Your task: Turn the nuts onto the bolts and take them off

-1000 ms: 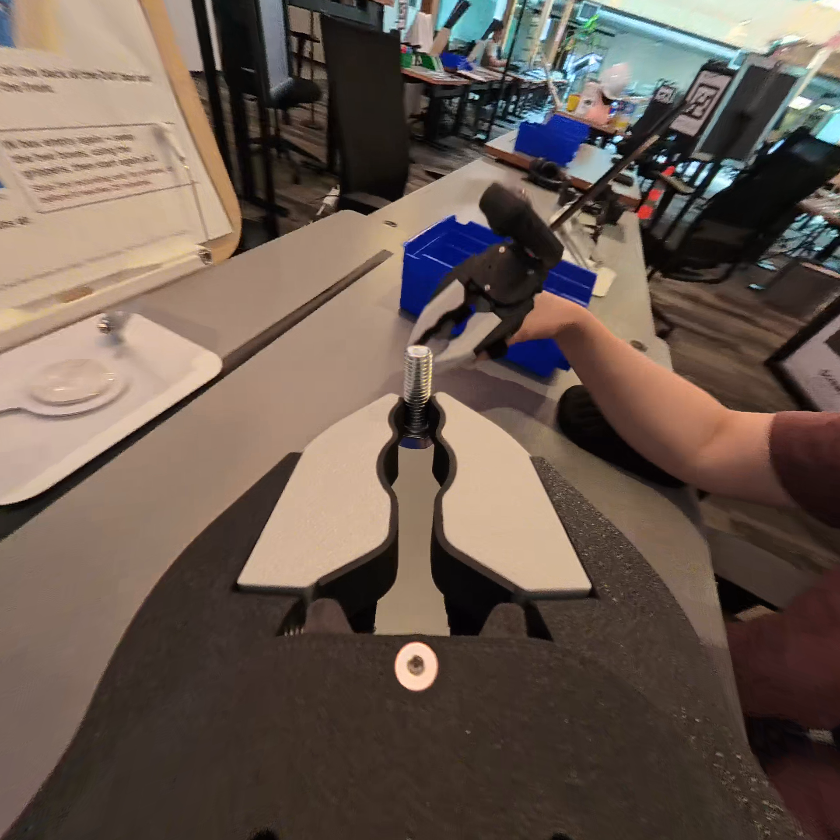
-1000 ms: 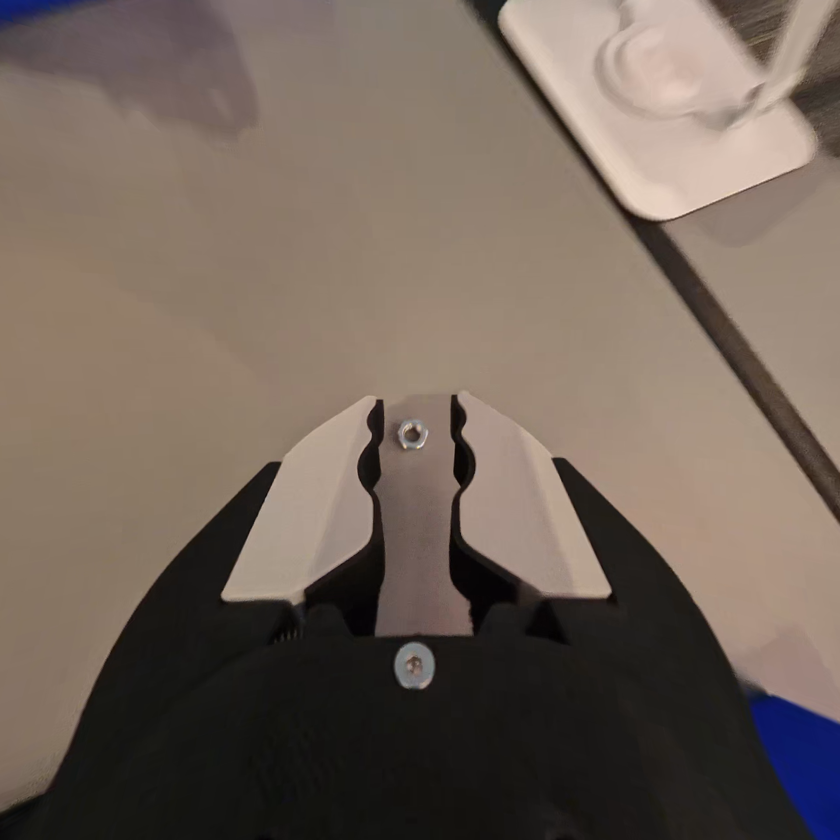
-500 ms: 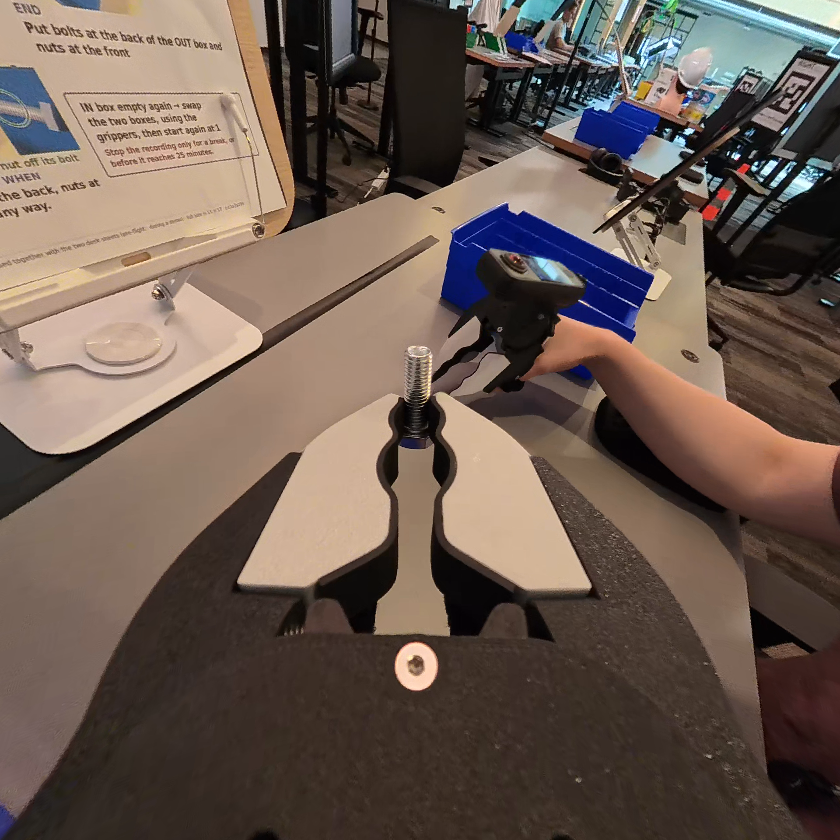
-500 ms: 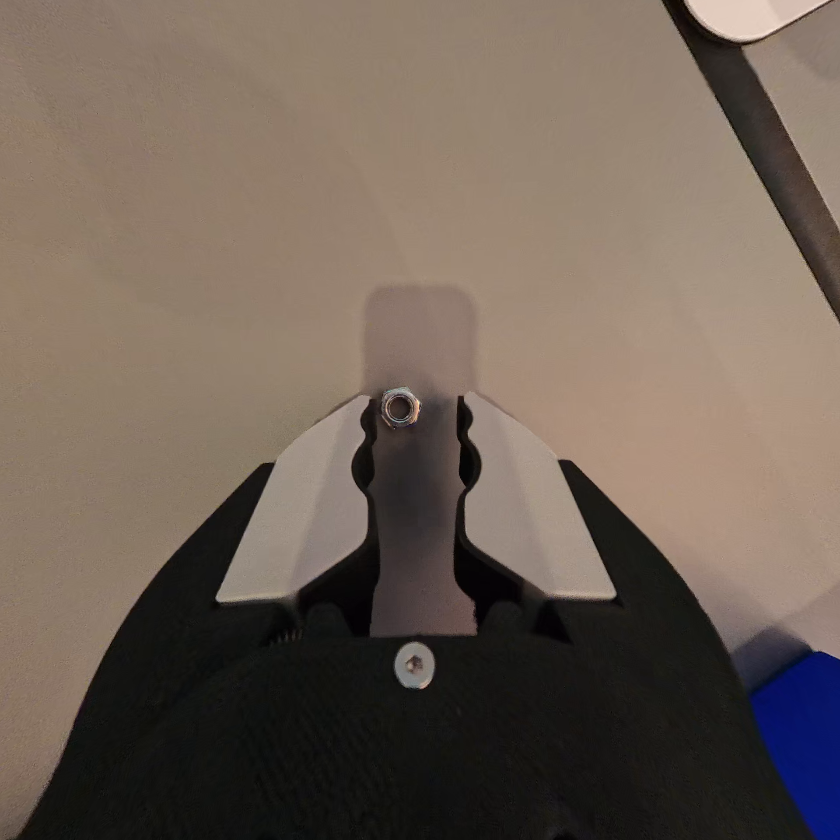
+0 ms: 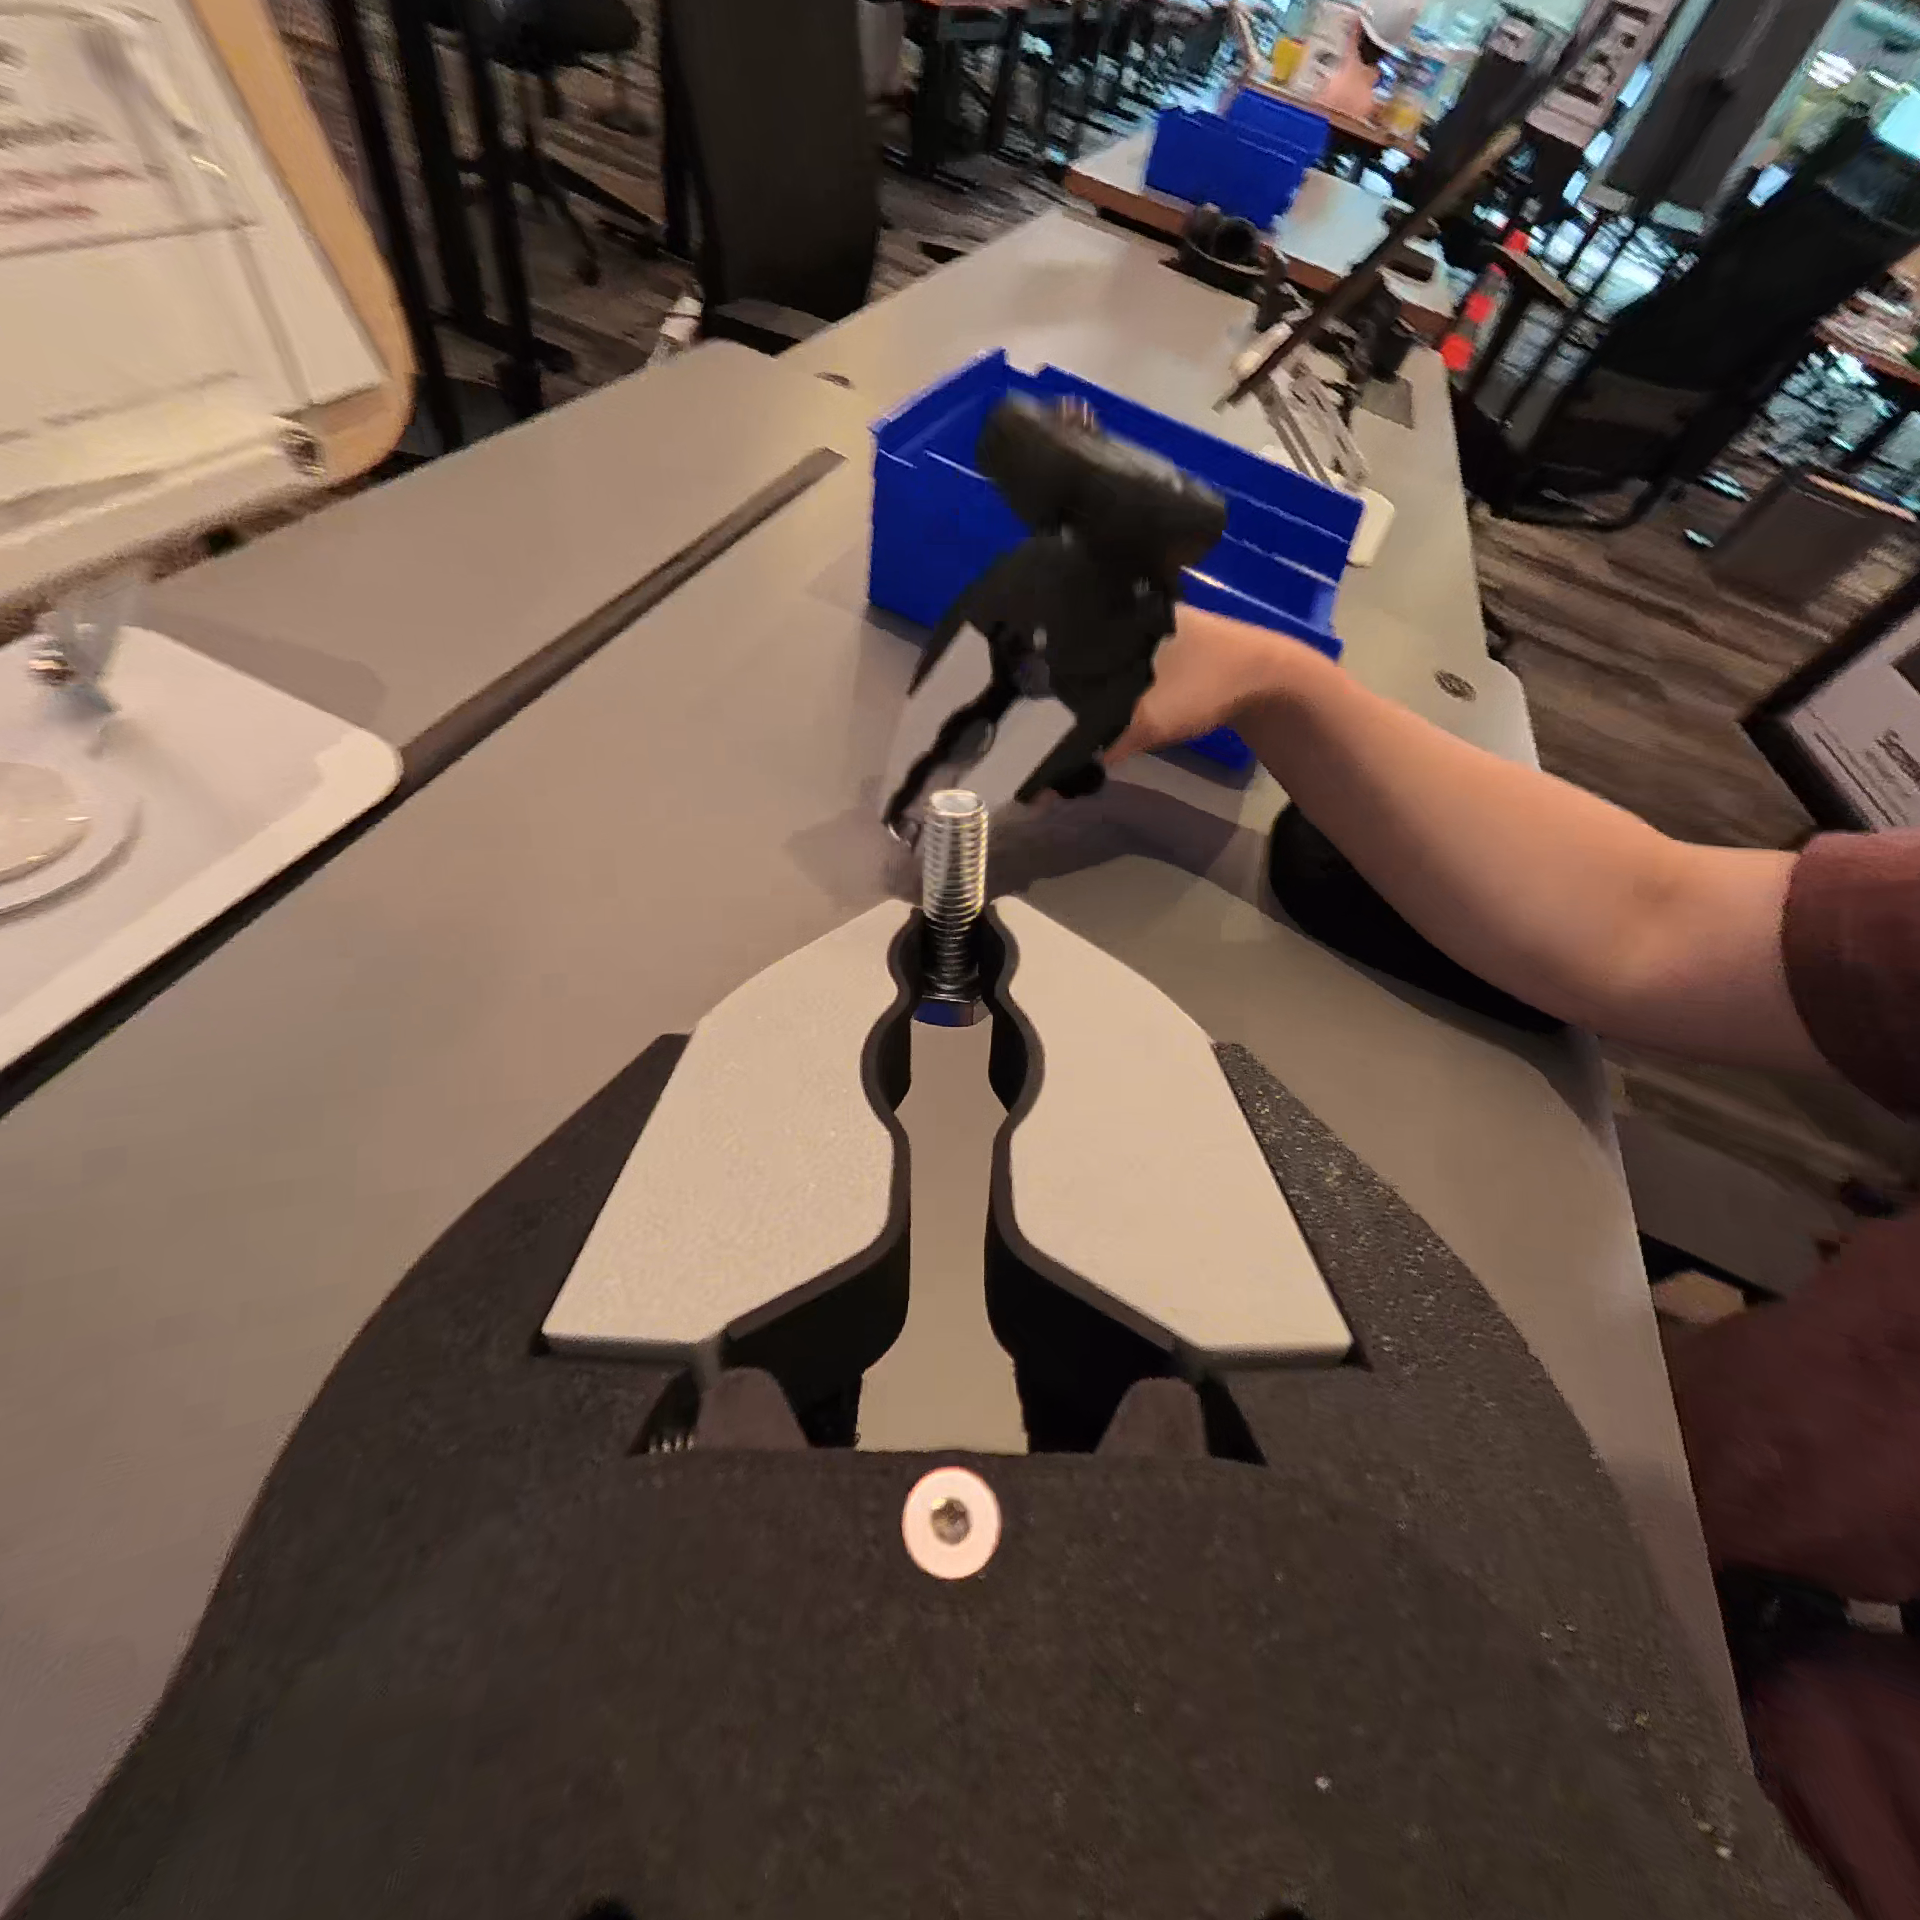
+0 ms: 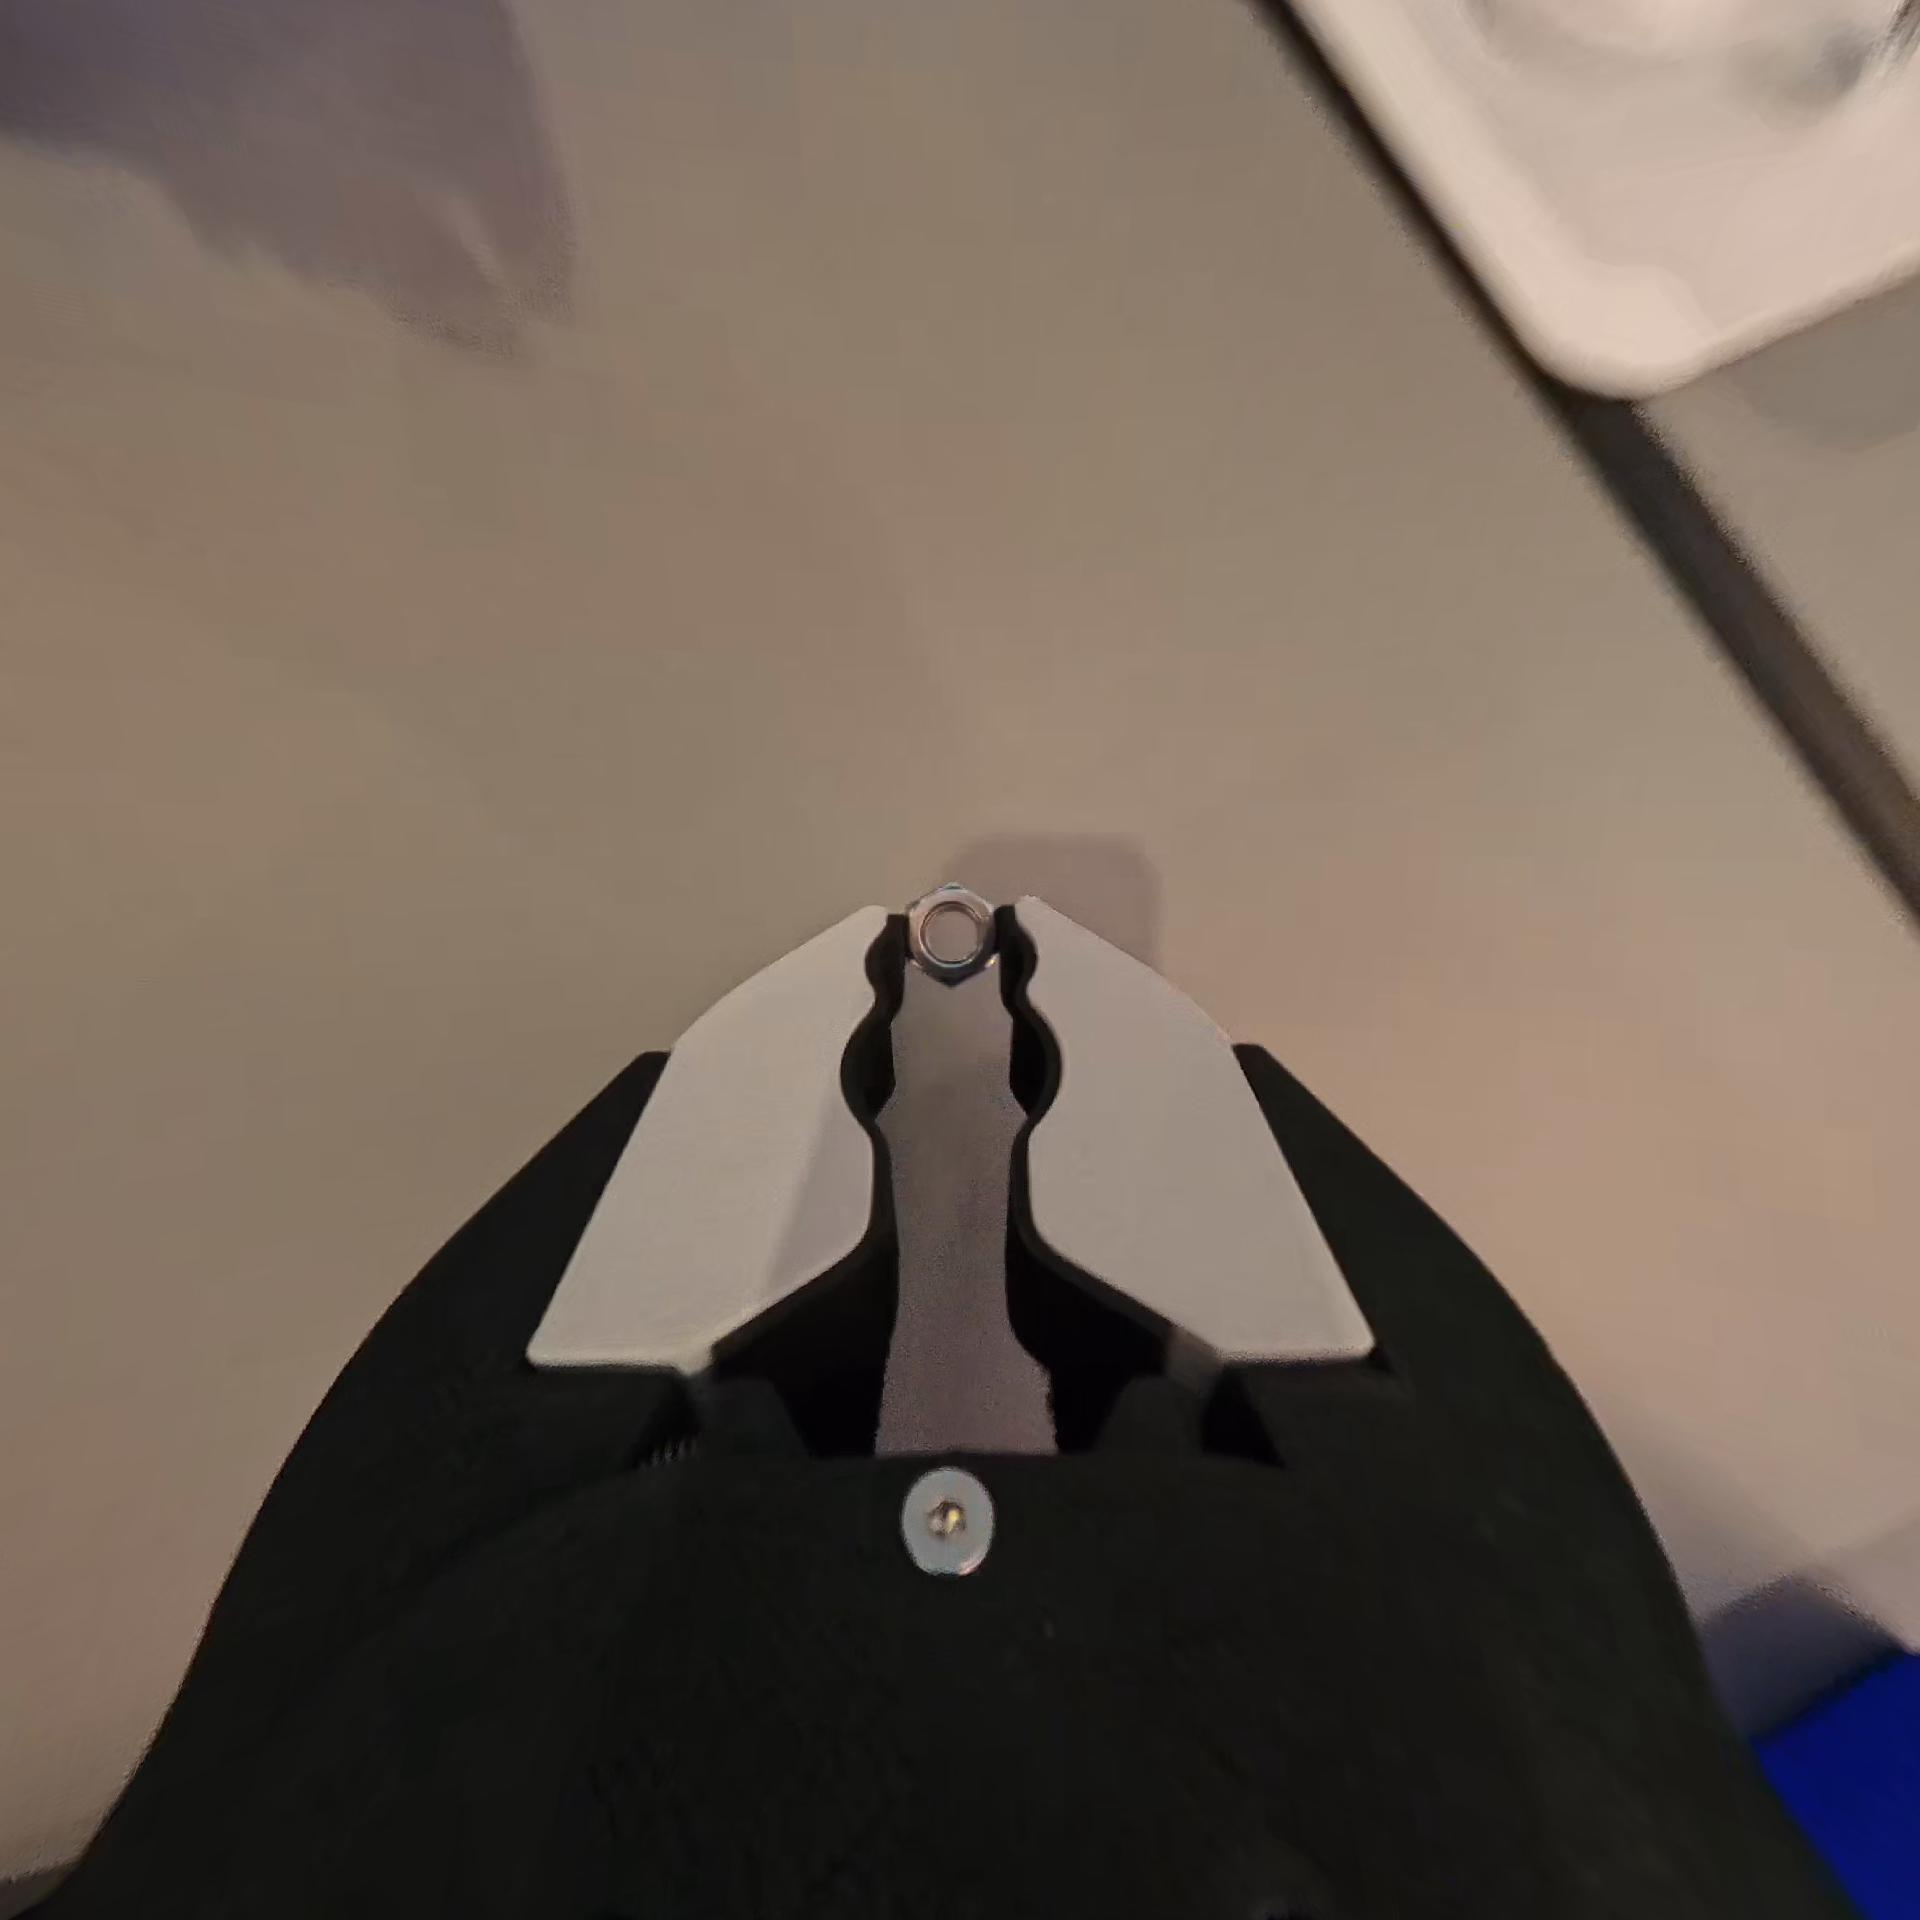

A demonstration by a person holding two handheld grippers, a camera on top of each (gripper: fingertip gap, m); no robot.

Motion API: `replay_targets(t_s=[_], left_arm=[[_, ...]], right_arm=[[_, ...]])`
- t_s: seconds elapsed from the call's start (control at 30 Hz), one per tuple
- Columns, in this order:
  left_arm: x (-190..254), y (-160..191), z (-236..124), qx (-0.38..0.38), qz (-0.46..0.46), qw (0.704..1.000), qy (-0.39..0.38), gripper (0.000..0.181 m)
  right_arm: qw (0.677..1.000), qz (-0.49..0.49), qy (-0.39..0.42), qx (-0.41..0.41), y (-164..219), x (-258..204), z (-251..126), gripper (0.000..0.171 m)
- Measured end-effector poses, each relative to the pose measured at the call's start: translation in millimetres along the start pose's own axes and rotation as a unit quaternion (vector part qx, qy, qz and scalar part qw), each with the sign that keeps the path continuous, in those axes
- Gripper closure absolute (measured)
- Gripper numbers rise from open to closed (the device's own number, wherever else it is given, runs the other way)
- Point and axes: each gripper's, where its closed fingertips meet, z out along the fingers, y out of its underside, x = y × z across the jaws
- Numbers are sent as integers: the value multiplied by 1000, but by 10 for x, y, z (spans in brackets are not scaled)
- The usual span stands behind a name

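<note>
Left hand-held gripper (image 5: 951,935): closed around an upright bolt (image 5: 954,873), above the grey bench (image 5: 520,935).
Right hand-held gripper (image 6: 948,920): pinched a hex nut (image 6: 948,932) at its fingertips, near the bolt.

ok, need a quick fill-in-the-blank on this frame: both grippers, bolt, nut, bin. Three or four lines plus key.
1. The left gripper is shut on the ____, which stands upright with its thread pointing up.
2. The right gripper has a small ____ between its fingertips.
3. The bin on the table behind the bolt is ____ in colour.
4. No nut is threaded on the bolt; its thread is ____.

Missing words: bolt; nut; blue; bare
</note>
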Motion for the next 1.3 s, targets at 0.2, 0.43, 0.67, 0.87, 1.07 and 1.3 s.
replay_targets(t_s=[0.2,0.43,0.67,0.87,1.07,1.3], left_arm=[[290,405,529,-68,45,994,71,172],[508,624,725,-113,130,981,85,172],[577,593,705,-112,152,978,87,172],[693,631,675,-117,186,969,115,172],[971,634,567,-102,197,954,200,172],[1267,607,412,-87,176,934,297,172]], right_arm=[[969,-80,-104,210,-1057,-769,-902,153],[966,-165,-138,143,-1036,-1215,-732,153],[965,-187,-146,115,-991,-1316,-618,153],[955,-218,-171,105,-941,-1461,-646,153],[929,-259,-227,134,-932,-1702,-801,153],[903,-313,-253,152,-931,-1942,-954,152]])
